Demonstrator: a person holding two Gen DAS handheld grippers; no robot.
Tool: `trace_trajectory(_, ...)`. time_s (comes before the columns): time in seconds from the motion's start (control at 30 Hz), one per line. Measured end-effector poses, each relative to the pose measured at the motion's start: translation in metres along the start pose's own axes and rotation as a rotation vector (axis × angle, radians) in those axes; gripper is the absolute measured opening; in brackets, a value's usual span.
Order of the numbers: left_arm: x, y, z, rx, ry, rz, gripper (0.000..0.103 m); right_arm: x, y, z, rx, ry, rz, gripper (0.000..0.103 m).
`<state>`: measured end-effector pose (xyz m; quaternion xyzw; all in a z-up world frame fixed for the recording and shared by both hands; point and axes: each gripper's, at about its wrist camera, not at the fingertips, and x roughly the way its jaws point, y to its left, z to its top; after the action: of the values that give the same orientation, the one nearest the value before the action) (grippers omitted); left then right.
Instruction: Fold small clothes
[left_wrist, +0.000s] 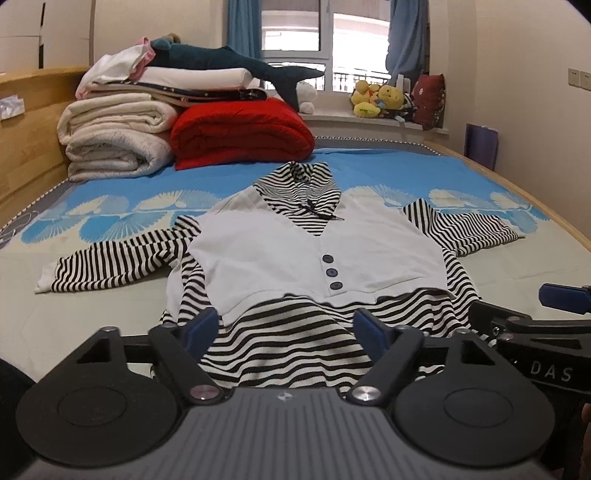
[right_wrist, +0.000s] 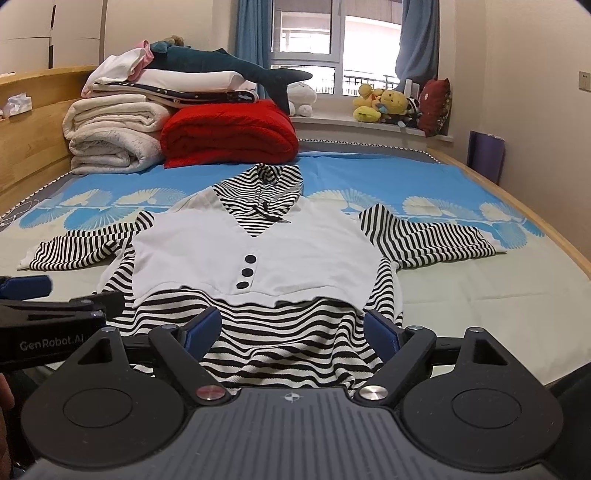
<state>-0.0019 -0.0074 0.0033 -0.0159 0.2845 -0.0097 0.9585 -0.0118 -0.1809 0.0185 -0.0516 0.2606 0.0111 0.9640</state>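
A small black-and-white striped hooded top with a white vest front and three dark buttons (left_wrist: 314, 254) lies flat on the bed, hood away from me, sleeves spread left and right; it also shows in the right wrist view (right_wrist: 258, 251). My left gripper (left_wrist: 286, 332) is open and empty, its blue pads just above the striped hem. My right gripper (right_wrist: 293, 332) is open and empty over the same hem, further right. Each gripper shows at the edge of the other's view: the right gripper (left_wrist: 554, 306), the left gripper (right_wrist: 40, 295).
The bed has a blue and pale patterned sheet (left_wrist: 110, 206). Folded white blankets (left_wrist: 114, 144), a red blanket (left_wrist: 240, 133) and a plush shark (left_wrist: 236, 62) are stacked at the far left. A wooden headboard (left_wrist: 29, 147) stands left. Plush toys (left_wrist: 384, 99) sit on the windowsill.
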Motion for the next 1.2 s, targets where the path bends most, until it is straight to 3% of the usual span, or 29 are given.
trace_trajectory(0.17,-0.003,0.001,0.003,-0.001,-0.02,-0.029,0.068,-0.001,0.001,-0.001,-0.004,-0.018,0.005,0.083)
trace_trajectory(0.27,-0.005,0.001,0.005,-0.017,-0.028,-0.053,0.067,-0.001,0.001,-0.001,0.001,-0.032,0.002,0.082)
trace_trajectory(0.5,-0.014,0.004,0.009,-0.005,-0.028,-0.033,0.068,-0.003,0.005,-0.001,-0.002,-0.06,-0.023,0.077)
trace_trajectory(0.6,-0.023,0.016,0.033,-0.054,-0.029,-0.027,0.068,-0.008,0.01,0.0,-0.012,-0.088,-0.025,0.077)
trace_trajectory(0.77,-0.048,0.037,0.094,-0.052,-0.186,-0.02,0.074,-0.014,0.007,0.004,0.016,-0.107,-0.017,0.076)
trace_trajectory(0.9,-0.044,0.059,0.14,-0.034,-0.297,0.005,0.075,-0.011,0.006,0.004,0.021,-0.089,-0.033,0.069)
trace_trajectory(1.07,-0.015,0.089,0.181,-0.066,-0.315,0.031,0.075,-0.013,0.007,0.016,-0.02,-0.078,-0.099,0.068)
trace_trajectory(1.2,0.021,0.115,0.194,-0.074,-0.302,0.05,0.075,-0.024,0.0,0.041,-0.002,-0.116,-0.117,0.07)
